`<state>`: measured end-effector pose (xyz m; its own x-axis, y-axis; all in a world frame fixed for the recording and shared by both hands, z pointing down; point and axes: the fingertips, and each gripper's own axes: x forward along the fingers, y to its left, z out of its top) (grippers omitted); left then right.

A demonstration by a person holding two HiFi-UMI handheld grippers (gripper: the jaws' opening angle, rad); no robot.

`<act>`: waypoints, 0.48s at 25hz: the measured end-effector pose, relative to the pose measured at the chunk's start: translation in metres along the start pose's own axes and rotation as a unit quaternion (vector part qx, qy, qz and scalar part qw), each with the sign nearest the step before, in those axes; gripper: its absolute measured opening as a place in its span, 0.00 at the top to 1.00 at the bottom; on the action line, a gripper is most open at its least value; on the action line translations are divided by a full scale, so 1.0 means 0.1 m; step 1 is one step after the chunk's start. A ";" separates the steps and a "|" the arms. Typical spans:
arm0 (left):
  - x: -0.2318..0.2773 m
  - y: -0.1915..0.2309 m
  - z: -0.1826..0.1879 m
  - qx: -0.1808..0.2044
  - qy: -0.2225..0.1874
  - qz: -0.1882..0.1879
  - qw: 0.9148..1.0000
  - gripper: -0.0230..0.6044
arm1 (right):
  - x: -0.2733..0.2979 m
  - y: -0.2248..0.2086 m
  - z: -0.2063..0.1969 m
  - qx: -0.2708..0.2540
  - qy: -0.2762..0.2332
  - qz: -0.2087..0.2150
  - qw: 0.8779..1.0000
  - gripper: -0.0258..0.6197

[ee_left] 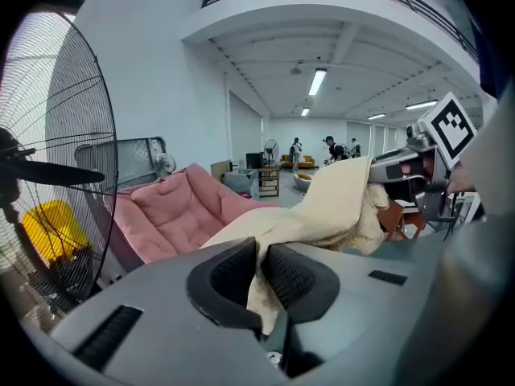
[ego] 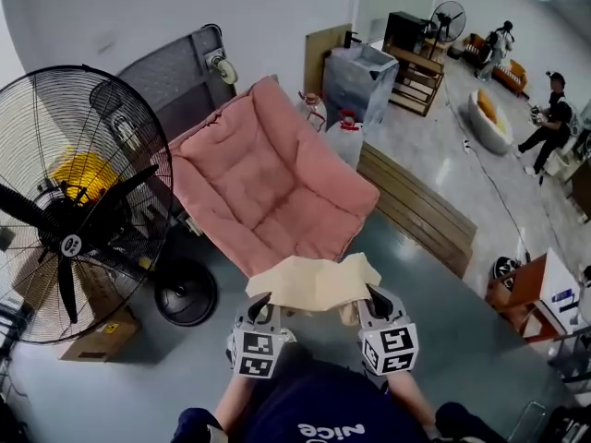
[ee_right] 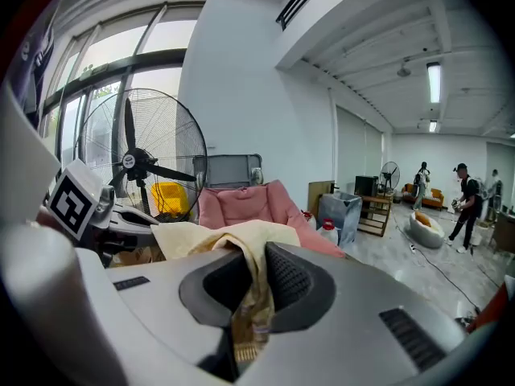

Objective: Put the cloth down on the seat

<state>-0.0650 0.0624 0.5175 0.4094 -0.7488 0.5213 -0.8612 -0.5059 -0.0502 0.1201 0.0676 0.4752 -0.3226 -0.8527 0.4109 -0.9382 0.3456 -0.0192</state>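
Claws: you have two. Your left claw (ego: 259, 303) and right claw (ego: 375, 299) are each closed hard on the cloth, with fabric pinched between the pads in both gripper views.
Cloth: one, cream-coloured (ego: 314, 282), stretched between your two claws and held up in the air on your side of the seat. In the head view its far edge overlaps the seat's near rim, and it is not lying on the cushion.
Seat: one pink padded chair (ego: 268, 178), tilted back, right ahead of you.
Fans: two. A big black floor fan (ego: 69, 206) stands just beside the seat at your left, and a smaller one (ego: 449, 18) is far across the hall.
People: two (ego: 554, 109) (ego: 500, 44), well apart from you at the far right.
Around: a grey cart (ego: 175, 72) is behind the seat, with a wrapped crate (ego: 362, 77) and a red-capped bottle (ego: 348, 124) past its far corner. Wooden boards (ego: 420, 212) lie along its right side, and a cardboard box (ego: 97, 340) is under the big fan.
In the way: the fan's round base (ego: 185, 293) sits near the seat's left front corner, close to your left claw.
Hard to make out: something yellow (ego: 81, 172) behind the fan grille cannot be identified. The fan is cut off at the left edge, and your body covers the floor below the claws.
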 end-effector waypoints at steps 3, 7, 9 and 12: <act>0.20 0.30 0.08 0.003 0.001 -0.003 1.000 0.90 | 0.33 0.01 0.13 0.002 -0.003 -0.005 1.000 0.86; 0.34 0.61 0.10 0.006 0.007 -0.002 1.000 0.90 | 0.68 0.14 0.22 0.005 0.001 -0.001 1.000 0.86; 0.39 0.73 0.12 0.005 0.006 0.001 1.000 0.90 | 0.79 0.17 0.26 0.005 0.001 0.000 1.000 0.86; 0.45 0.84 0.13 0.000 0.008 0.002 1.000 0.90 | 0.91 0.18 0.28 0.008 0.005 0.001 1.000 0.86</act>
<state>-0.1152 -0.0192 0.5258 0.4018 -0.7433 0.5349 -0.8622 -0.5038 -0.0524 0.0705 -0.0146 0.4861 -0.3229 -0.8486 0.4191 -0.9396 0.3406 -0.0342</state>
